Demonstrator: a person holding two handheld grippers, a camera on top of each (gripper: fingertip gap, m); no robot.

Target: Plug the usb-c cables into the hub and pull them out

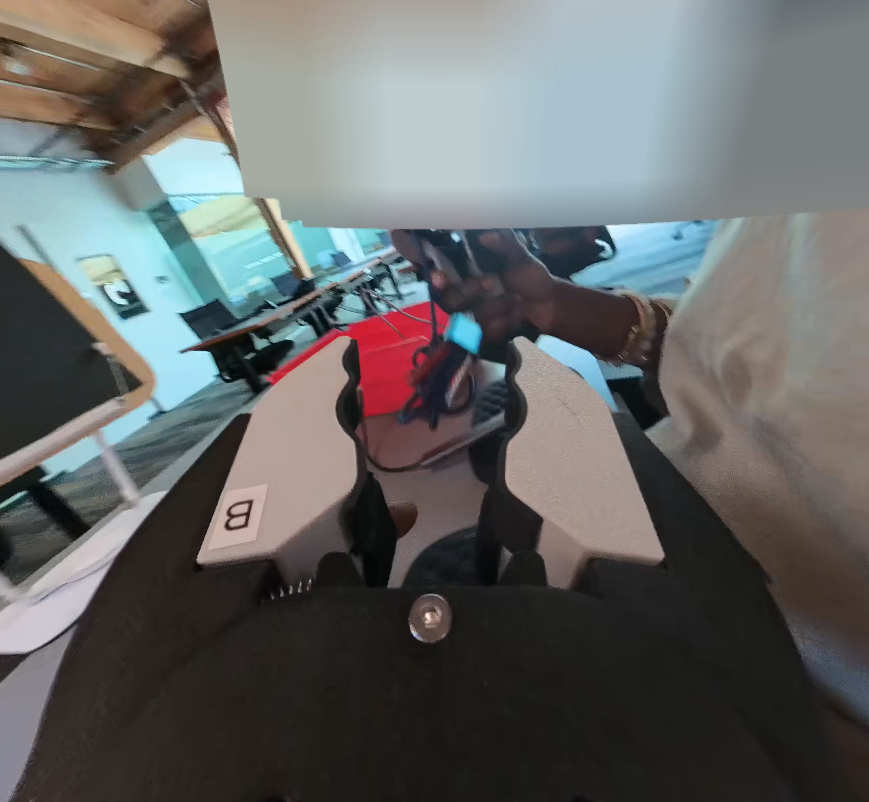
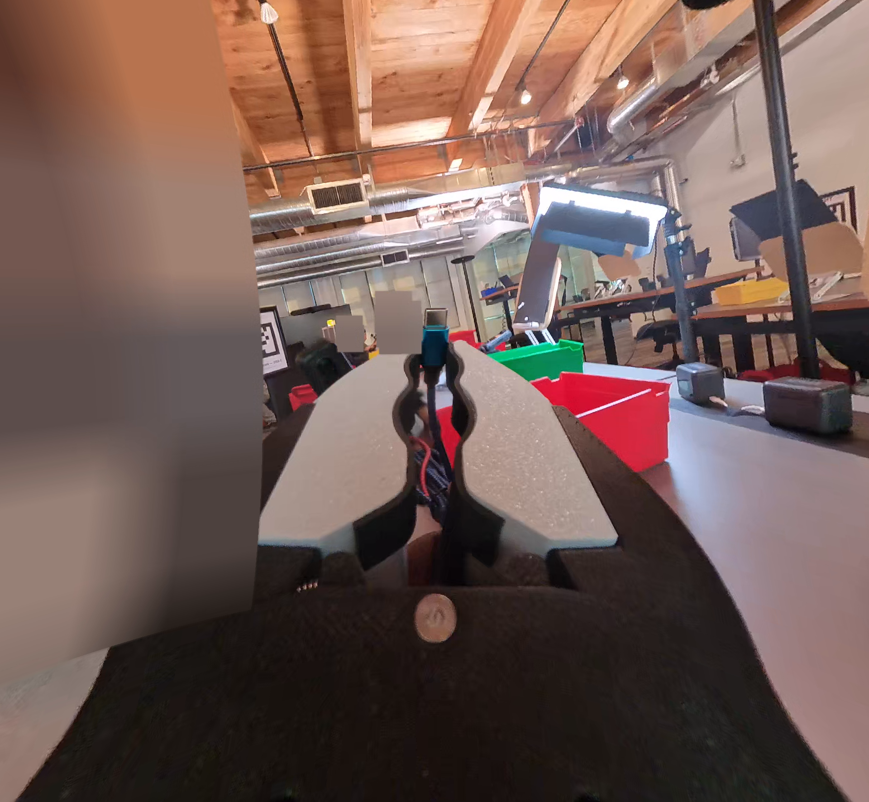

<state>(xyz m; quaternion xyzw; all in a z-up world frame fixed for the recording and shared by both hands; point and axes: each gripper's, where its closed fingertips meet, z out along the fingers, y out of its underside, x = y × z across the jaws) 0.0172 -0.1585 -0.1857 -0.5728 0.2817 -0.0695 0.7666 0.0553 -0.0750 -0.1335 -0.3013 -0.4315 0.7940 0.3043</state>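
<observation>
Counter (image 2: 752, 520) carries a red bin (image 2: 606, 422). Left gripper (image 1: 432, 356): jaws wide, empty. Right gripper (image 2: 435, 356): jaws narrow, clamped on the teal USB-C plug (image 2: 433, 342), metal tip projecting past them. Judged: plug shell rigid, light; braided cable limp, so grip the shell.

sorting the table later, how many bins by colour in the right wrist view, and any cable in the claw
red bins: 3, the big one, one behind the green, one at far left
green bins: 1
yellow bins: 1
blue-plug cables in the right claw: 1
total: 5 bins, 1 cable
</observation>
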